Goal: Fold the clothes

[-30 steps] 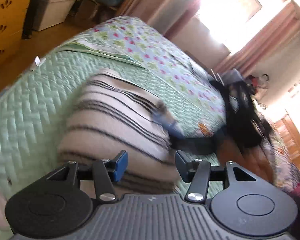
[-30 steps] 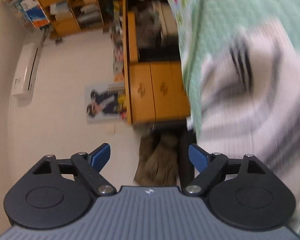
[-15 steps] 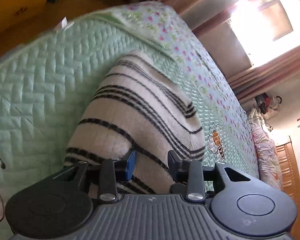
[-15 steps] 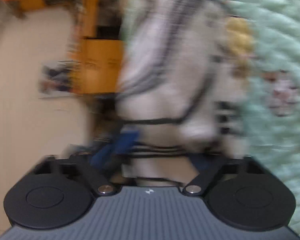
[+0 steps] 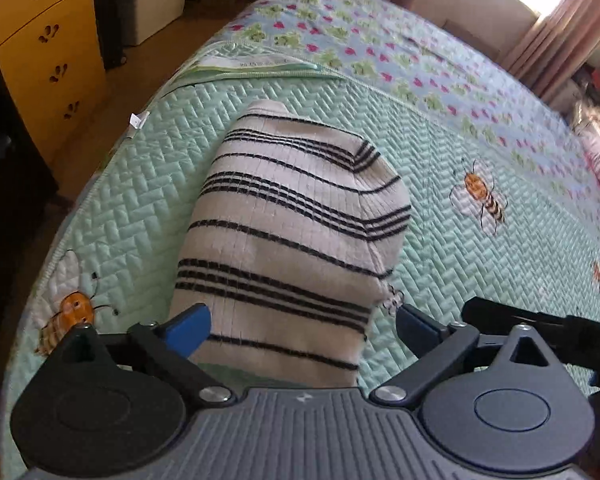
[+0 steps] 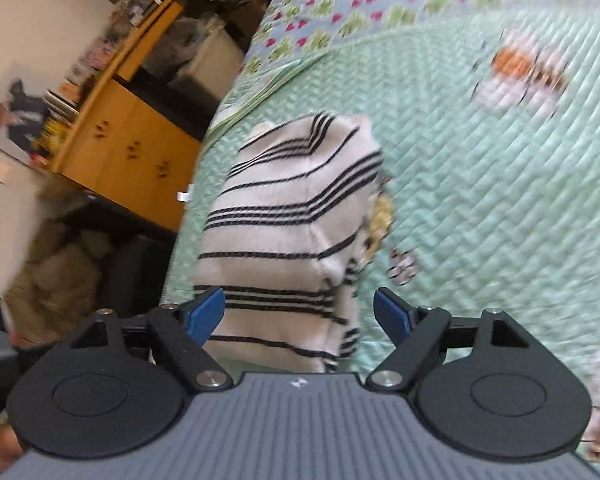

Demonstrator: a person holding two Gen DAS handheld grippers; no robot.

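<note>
The left gripper (image 5: 300, 326) stands wide open with nothing between its fingers, and the striped sweater (image 5: 288, 240) lies folded into a narrow bundle straight ahead of it, its near end just past the blue pads. The right gripper (image 6: 298, 310) is likewise spread wide and empty, the same sweater (image 6: 288, 240) directly in front of it and running away along the green quilt (image 6: 480, 200). The bundle looks loosely stacked, with a rounded, unpressed far end, so the likely trouble is that a pinch taking only the top layer would peel the fold open, or a push from one side would skew the layers. The right view is slightly blurred, so the layer edges on its right flank cannot be read well. To the left of both grippers the quilt's edge falls away toward the floor and the wooden drawers (image 5: 44, 60); a drag that way could slide the sweater off the bed. To the right and ahead lies broad open quilt, up to the flowered sheet (image 5: 380, 52), giving the better room for smoothing or another fold.
</note>
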